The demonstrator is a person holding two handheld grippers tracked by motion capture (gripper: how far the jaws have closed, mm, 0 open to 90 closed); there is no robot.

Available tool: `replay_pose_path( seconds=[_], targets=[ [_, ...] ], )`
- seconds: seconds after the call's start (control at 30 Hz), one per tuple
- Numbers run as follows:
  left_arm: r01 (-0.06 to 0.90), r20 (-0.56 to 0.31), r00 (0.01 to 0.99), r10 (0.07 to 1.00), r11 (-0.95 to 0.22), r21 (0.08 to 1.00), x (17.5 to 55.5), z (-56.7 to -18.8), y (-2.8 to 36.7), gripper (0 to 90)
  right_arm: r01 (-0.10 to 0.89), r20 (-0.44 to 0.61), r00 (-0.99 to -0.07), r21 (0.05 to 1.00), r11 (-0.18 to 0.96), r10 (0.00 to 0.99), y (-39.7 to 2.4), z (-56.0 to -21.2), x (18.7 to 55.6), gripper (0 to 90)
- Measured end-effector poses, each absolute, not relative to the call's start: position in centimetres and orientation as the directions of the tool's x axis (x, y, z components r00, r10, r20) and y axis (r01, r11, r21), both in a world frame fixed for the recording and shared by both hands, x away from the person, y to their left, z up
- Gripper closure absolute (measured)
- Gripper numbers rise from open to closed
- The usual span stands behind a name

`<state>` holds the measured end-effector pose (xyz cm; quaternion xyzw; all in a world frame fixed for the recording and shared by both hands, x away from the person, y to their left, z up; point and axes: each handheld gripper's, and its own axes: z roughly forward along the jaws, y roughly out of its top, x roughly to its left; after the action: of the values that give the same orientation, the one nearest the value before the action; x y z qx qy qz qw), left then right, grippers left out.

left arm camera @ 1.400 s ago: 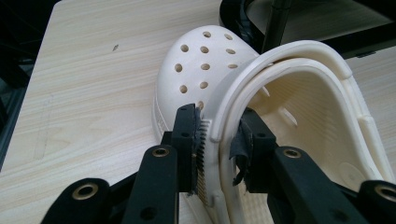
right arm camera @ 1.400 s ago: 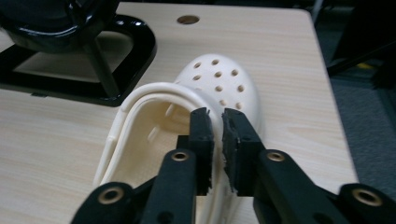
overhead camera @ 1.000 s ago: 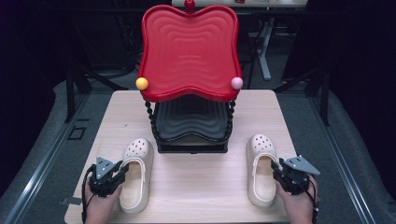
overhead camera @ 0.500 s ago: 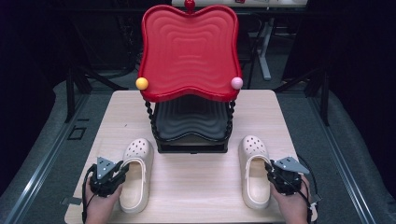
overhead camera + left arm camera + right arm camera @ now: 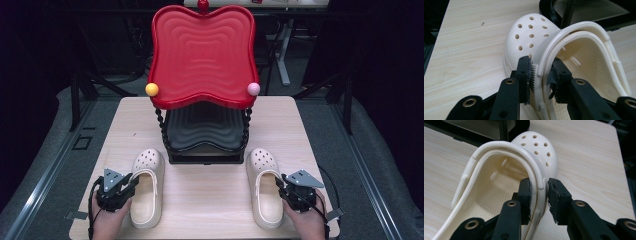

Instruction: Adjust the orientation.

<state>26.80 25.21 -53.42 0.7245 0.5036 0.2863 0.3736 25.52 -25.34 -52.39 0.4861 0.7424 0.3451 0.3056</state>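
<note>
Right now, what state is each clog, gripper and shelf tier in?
Left clog: flat on the table, side wall clamped.
Right clog: flat, outer wall clamped.
Left gripper: shut on the left clog.
Right gripper: shut on the right clog.
Red top tier: bare.
Black lower tier: bare.

Both clogs, the left clog [image 5: 146, 187] and the right clog [image 5: 266, 185], are cream with round holes dotted over the toes. The table [image 5: 210, 192] is pale wood grain. The rack's upper tray [image 5: 202, 55] is glossy red with rippled ridges; its lower tray [image 5: 204, 131] looks black. Yellow [image 5: 152, 89] and pink [image 5: 253, 89] balls mark its corners.
</note>
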Motion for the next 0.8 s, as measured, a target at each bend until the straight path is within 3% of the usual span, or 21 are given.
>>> replay_pose_path(
  seconds=[0.23, 0.8],
  targets=[
    [0.489, 0.074, 0.336, 0.939, -0.241, 0.838, 26.39, -53.14, 24.78, 68.2, 0.469, -0.19, -0.343, 0.814, 0.343, 0.92, -24.73, -52.16, 25.3, 69.3],
    [0.491, 0.089, 0.341, 0.936, -0.258, 0.832, 26.59, -53.5, 24.68, 69.9, 0.502, -0.191, -0.333, 0.793, 0.345, 0.923, -24.55, -52.75, 25.73, 73.6]
  ],
)
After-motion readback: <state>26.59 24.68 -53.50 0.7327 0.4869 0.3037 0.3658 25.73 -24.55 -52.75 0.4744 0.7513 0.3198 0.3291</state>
